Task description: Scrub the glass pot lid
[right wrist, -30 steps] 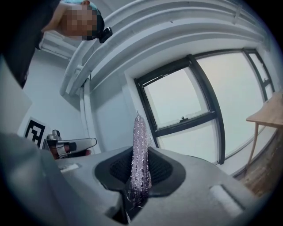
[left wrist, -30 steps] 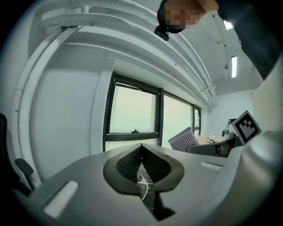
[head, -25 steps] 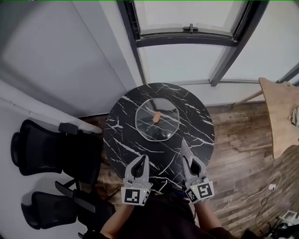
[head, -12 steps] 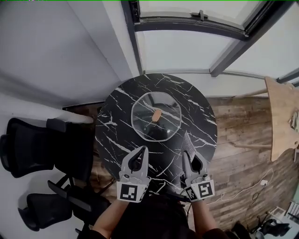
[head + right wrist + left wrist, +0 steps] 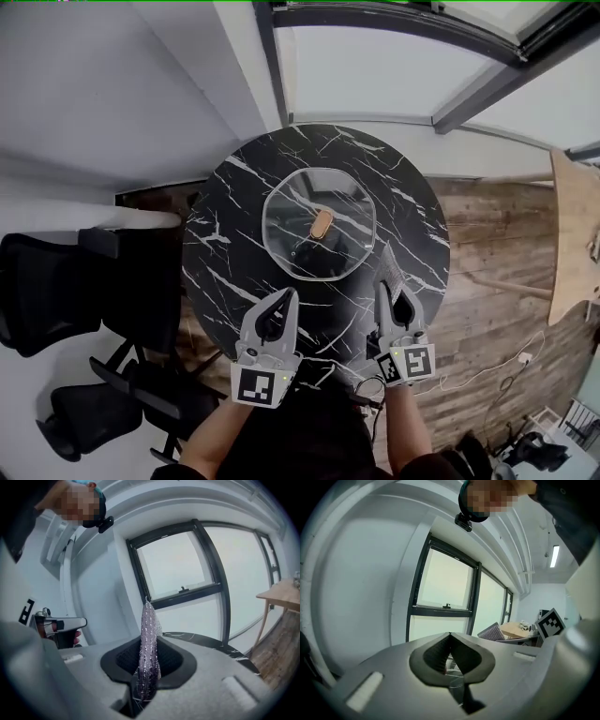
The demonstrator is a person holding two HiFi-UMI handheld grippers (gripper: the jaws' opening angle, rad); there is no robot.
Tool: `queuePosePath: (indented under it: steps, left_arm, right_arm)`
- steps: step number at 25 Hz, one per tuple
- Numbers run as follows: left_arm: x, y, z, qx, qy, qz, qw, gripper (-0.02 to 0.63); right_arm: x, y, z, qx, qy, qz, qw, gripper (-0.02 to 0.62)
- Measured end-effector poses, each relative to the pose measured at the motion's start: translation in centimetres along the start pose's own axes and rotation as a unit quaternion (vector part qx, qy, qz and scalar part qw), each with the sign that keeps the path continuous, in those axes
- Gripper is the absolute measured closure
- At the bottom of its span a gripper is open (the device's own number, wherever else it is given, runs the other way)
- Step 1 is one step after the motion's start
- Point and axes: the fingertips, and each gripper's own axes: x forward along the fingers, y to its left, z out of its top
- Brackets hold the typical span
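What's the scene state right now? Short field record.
surface: round black marble table
target: glass pot lid, lying flat mid-table, knob up
left gripper: shut, empty
right gripper: shut on silvery mesh scrubber
position: both grippers at the table's near edge, short of the lid

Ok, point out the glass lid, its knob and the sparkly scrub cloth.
glass lid (image 5: 349,225): head view, clear pane right of centre.
knob (image 5: 321,223): head view, its top.
scrub cloth (image 5: 148,639): right gripper view, middle of the upright strip.
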Motion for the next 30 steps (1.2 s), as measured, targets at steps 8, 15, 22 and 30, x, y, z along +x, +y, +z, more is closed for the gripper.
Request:
queuePosePath:
  steps: [8,15,22,30]
  left_arm:
    - [1.9,1.7,-0.8,-0.011,-0.002,0.001,0.9999,0.603]
    - [2.8,3.9,-1.5,-0.011,0.007,0.008,0.9999,0.603]
    - [3.4,4.9,-1.9,-0.028,0.006,0.021,0.9994,0.603]
    - [3.8,5.4,-2.1,-0.029,0.01,0.023,0.9993,0.603]
  right_arm:
    - [4.9,-2.4,-2.7,-0.016,0.025,-0.003,1.0,0.52]
    - [9.2,-4.3,-4.5,-0.051,0.069,-0.004,0.996,0.522]
    - [13.5,-5.9,-6.0,-0.085,0.13,0.013,0.988,0.522]
    - [17.1,-7.0,-9.2,-0.12,0.226,0.043,0.966,0.522]
